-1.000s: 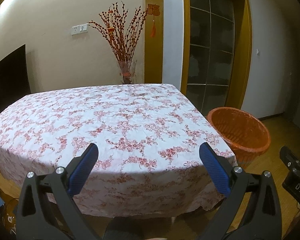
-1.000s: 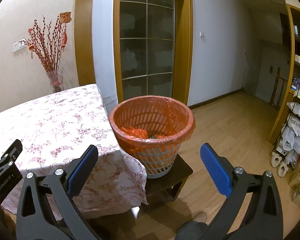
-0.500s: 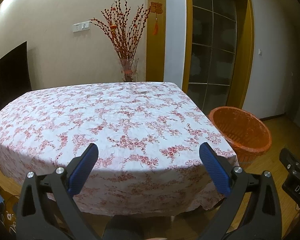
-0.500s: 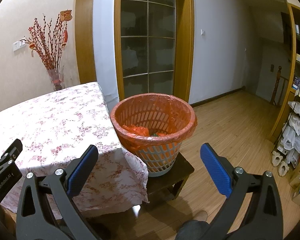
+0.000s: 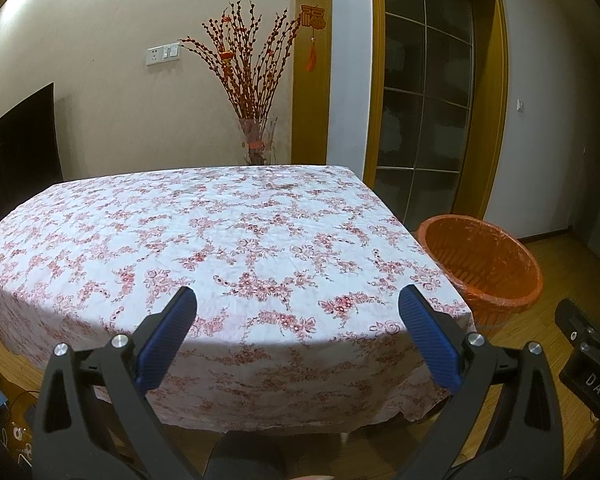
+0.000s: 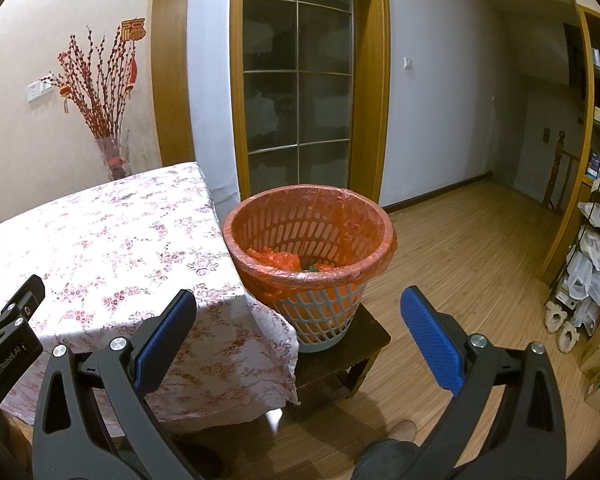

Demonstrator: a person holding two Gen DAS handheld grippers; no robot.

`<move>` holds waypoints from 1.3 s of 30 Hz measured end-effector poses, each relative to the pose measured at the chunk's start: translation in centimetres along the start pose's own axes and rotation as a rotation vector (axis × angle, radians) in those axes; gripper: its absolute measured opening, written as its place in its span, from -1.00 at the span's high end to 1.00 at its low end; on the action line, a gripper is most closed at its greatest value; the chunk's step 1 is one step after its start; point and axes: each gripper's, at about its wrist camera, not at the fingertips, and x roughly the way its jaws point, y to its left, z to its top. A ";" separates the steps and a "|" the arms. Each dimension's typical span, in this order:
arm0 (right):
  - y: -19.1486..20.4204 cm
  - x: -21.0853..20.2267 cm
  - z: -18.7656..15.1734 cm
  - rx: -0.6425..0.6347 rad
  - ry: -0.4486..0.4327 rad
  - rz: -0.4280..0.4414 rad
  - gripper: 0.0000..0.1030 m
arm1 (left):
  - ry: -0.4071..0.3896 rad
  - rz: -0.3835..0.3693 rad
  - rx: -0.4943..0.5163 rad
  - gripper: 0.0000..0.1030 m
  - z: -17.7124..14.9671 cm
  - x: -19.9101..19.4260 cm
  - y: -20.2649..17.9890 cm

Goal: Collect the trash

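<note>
A white waste basket (image 6: pixel 312 312) lined with an orange bag stands on a low dark stool (image 6: pixel 340 354) at the table's right end; it also shows in the left wrist view (image 5: pixel 480 264). Crumpled orange trash (image 6: pixel 276 260) lies inside it. My left gripper (image 5: pixel 298 338) is open and empty, held before the near edge of the table (image 5: pixel 204 240) with its floral cloth. My right gripper (image 6: pixel 298 338) is open and empty, in front of the basket and apart from it.
A glass vase of red branches (image 5: pixel 256 140) stands behind the table's far edge. A dark screen (image 5: pixel 20 148) is on the left wall. A glass door (image 6: pixel 298 92) is behind the basket. Shelves with bags (image 6: pixel 596 264) line the right wall over wood floor.
Both views have shifted slightly: the table and basket sit a little lower and nearer in frame. Both grippers stay open and empty.
</note>
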 end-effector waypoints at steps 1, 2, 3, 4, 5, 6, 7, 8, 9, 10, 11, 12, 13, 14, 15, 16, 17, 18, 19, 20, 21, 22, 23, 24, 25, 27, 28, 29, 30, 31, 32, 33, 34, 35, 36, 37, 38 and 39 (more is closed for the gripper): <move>0.0 0.0 0.0 0.000 0.000 0.000 -0.95 | 0.000 0.000 0.000 -0.92 0.0 0.0 0.0; 0.0 0.0 0.0 0.000 0.000 0.000 -0.95 | 0.000 0.001 0.000 -0.92 0.0 0.0 0.0; 0.1 0.0 0.0 0.000 0.001 0.000 -0.95 | 0.000 0.001 0.000 -0.92 0.0 0.0 -0.1; 0.0 0.0 0.0 0.000 0.001 0.001 -0.95 | 0.000 0.002 -0.001 -0.92 0.0 0.0 -0.1; 0.0 0.0 0.0 0.000 0.001 0.001 -0.95 | 0.000 0.002 -0.001 -0.92 0.0 0.0 -0.1; 0.0 0.0 0.0 0.000 0.001 0.001 -0.95 | 0.000 0.001 -0.001 -0.92 0.0 0.0 -0.1; 0.0 0.0 0.0 -0.001 0.001 0.001 -0.95 | 0.000 0.001 -0.001 -0.92 0.0 0.0 -0.1; 0.0 0.0 0.0 0.000 0.001 0.001 -0.95 | 0.000 0.000 -0.002 -0.92 0.0 0.0 -0.1; 0.0 0.0 0.0 0.000 0.001 0.001 -0.95 | 0.000 -0.001 -0.001 -0.92 0.0 0.0 -0.1; 0.0 0.0 0.0 0.000 0.001 0.001 -0.95 | 0.000 0.000 -0.001 -0.92 0.0 0.0 -0.1; 0.0 0.0 0.0 0.000 0.001 0.001 -0.95 | 0.000 -0.001 -0.001 -0.92 0.0 0.0 -0.1; 0.1 0.0 0.0 0.000 0.001 0.001 -0.95 | 0.000 0.000 -0.001 -0.92 0.0 0.0 -0.1; 0.1 0.0 0.0 0.000 0.001 0.001 -0.95 | 0.000 0.000 -0.001 -0.92 0.0 0.0 -0.1; 0.1 0.0 0.0 0.000 0.001 0.001 -0.95 | 0.000 0.000 -0.001 -0.92 0.0 0.0 -0.2; 0.0 0.0 0.0 0.000 0.001 0.000 -0.95 | 0.001 0.000 -0.001 -0.92 0.0 0.0 -0.2; 0.0 0.0 0.0 0.000 0.002 0.001 -0.95 | 0.002 0.001 -0.002 -0.92 0.0 0.0 -0.2; 0.1 0.0 0.0 -0.001 0.002 0.001 -0.95 | 0.003 -0.001 -0.001 -0.92 0.0 0.0 -0.1; 0.0 0.0 0.0 0.000 0.001 0.001 -0.95 | 0.004 -0.002 -0.001 -0.92 0.0 0.1 -0.1; 0.0 0.0 0.0 0.000 0.001 0.001 -0.95 | 0.005 -0.004 0.000 -0.92 0.1 0.2 -0.1; 0.0 0.0 0.0 -0.001 0.001 0.001 -0.95 | 0.006 -0.005 0.000 -0.92 0.1 0.2 -0.1; 0.0 0.0 0.0 0.000 0.001 0.001 -0.95 | 0.005 -0.006 0.000 -0.92 0.1 0.3 -0.1; 0.0 0.1 0.0 0.000 0.001 0.001 -0.95 | 0.005 -0.005 0.001 -0.92 0.1 0.3 -0.1; 0.1 0.1 0.0 0.000 0.002 0.001 -0.95 | 0.005 -0.005 0.001 -0.92 0.1 0.2 -0.1; 0.1 0.1 0.0 0.000 0.002 0.001 -0.95 | 0.005 -0.005 0.001 -0.92 0.1 0.3 -0.1; 0.1 0.1 0.0 0.000 0.002 0.001 -0.95 | 0.006 -0.005 0.001 -0.92 0.1 0.3 -0.1; 0.1 0.1 0.0 0.000 0.002 0.001 -0.95 | 0.006 -0.005 0.000 -0.92 0.1 0.3 -0.1; 0.1 0.1 0.0 0.000 0.002 0.001 -0.95 | 0.006 -0.005 0.000 -0.92 0.1 0.2 -0.1; 0.1 0.0 0.0 0.000 0.002 0.001 -0.95 | 0.006 -0.004 0.000 -0.92 0.1 0.2 -0.1; 0.0 0.1 0.0 0.000 0.002 0.001 -0.95 | 0.007 -0.005 0.000 -0.92 0.1 0.2 -0.2; 0.0 0.1 0.0 0.000 0.002 0.001 -0.95 | 0.006 -0.005 0.000 -0.92 0.1 0.2 -0.1; 0.1 0.1 0.0 0.000 0.003 0.001 -0.95 | 0.006 -0.004 0.000 -0.92 0.1 0.2 -0.2; 0.1 0.1 -0.1 0.000 0.004 0.002 -0.95 | 0.006 -0.004 0.000 -0.92 0.1 0.2 -0.2; 0.1 0.0 -0.1 0.000 0.004 0.002 -0.95 | 0.006 -0.004 0.000 -0.92 0.1 0.2 -0.2; 0.1 0.1 -0.1 -0.001 0.003 0.001 -0.95 | 0.006 -0.004 0.000 -0.92 0.1 0.2 -0.2; 0.1 0.1 -0.1 -0.001 0.003 0.002 -0.95 | 0.006 -0.004 0.000 -0.92 0.1 0.2 -0.2; 0.1 0.1 0.0 -0.001 0.004 0.001 -0.95 | 0.006 -0.004 0.000 -0.92 0.1 0.2 -0.2; 0.1 0.1 -0.1 0.000 0.004 0.002 -0.95 | 0.007 -0.004 0.000 -0.92 0.1 0.2 -0.2; 0.1 0.1 0.0 0.000 0.004 0.001 -0.95 | 0.008 -0.005 0.001 -0.92 0.0 0.3 -0.2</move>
